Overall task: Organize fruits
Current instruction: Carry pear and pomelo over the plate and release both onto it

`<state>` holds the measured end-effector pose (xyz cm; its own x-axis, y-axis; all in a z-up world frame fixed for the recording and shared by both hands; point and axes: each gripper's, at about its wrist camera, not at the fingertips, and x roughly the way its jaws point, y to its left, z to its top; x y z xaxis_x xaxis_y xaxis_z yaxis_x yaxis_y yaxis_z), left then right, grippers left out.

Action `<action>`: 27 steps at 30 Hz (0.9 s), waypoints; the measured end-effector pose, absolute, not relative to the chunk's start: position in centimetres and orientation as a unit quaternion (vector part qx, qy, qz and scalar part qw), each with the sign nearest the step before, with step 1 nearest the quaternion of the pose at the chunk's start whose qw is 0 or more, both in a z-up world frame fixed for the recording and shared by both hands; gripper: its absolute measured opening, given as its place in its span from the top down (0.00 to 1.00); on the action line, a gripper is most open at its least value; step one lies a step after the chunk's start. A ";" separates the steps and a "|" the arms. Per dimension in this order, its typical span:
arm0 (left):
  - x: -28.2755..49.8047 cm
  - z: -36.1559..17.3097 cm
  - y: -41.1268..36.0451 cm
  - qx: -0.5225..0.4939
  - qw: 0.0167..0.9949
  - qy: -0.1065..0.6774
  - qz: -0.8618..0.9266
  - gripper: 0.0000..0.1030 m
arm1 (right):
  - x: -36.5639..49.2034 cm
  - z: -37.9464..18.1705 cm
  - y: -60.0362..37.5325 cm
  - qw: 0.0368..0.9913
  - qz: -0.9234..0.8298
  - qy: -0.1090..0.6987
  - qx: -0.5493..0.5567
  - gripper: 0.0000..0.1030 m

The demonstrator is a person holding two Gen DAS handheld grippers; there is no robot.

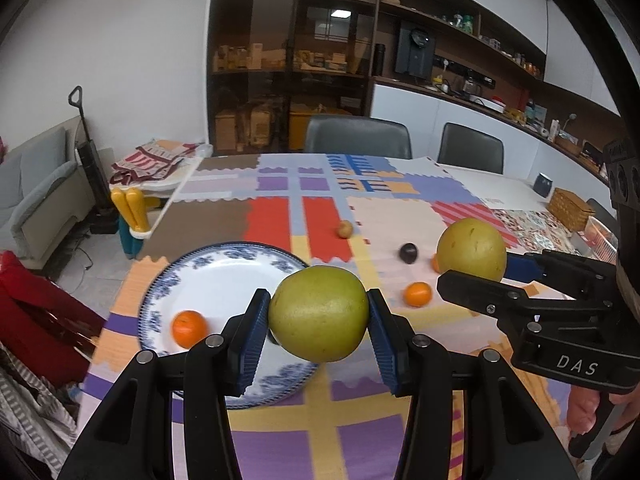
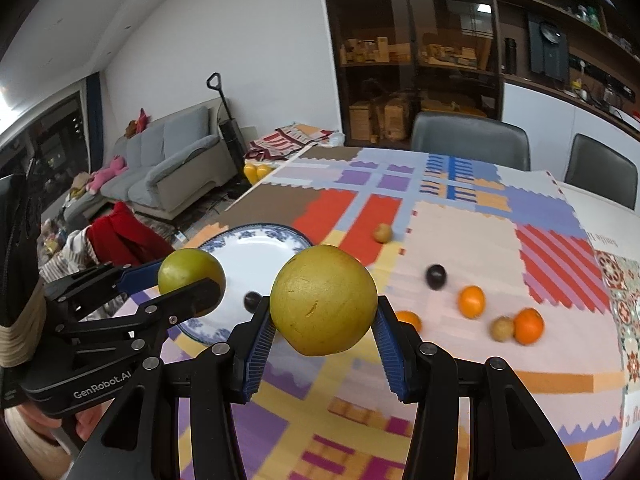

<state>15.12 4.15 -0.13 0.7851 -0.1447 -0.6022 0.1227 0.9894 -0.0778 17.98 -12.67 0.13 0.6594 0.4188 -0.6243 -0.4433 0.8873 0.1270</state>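
**Holding two green-yellow fruits above the patchwork table**

Gripping one large fruit in each claw, we carry both clear of the table [image 1: 328, 432]. Our left gripper [image 1: 318, 320] has its blue pads pressed against the sides of a greenish fruit [image 1: 318, 312], jaws parted only as wide as that fruit. It hangs over the near right edge of the blue-and-white plate [image 1: 224, 280], which sits on the left part of the patchwork cloth.

Our right gripper [image 2: 323, 320] clamps a yellower fruit [image 2: 323, 300] the same way, pads tight on both flanks. In the left wrist view this second fruit [image 1: 472, 248] shows to the right of the first, the two well apart.

On the plate we see one small orange [image 1: 189, 328] near its left rim; the right wrist view also shows a dark plum [image 2: 252, 301] on the plate.

Loose on the cloth to the right lie another dark plum [image 2: 436, 277], three oranges [image 2: 472, 301] [image 2: 529, 326] [image 2: 408, 320], and a small brownish fruit [image 2: 502, 328] just beside one orange. A second small brownish fruit [image 2: 383, 233] rests farther off, on the red patch.

Two grey chairs [image 1: 358, 134] stand at the far side of the table.
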 end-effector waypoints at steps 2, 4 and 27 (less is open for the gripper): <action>15.5 -0.1 5.1 -0.014 0.945 0.321 -0.065 0.54 | 18.3 0.3 -11.8 0.909 0.241 0.339 -0.021 0.52; 15.9 -0.1 6.1 -0.010 0.945 0.321 -0.058 0.54 | 18.8 0.3 -10.9 0.907 0.245 0.340 -0.024 0.52; 24.6 -4.8 13.6 0.043 0.920 0.384 -0.070 0.54 | 27.5 -5.3 -1.4 0.865 0.280 0.413 -0.059 0.52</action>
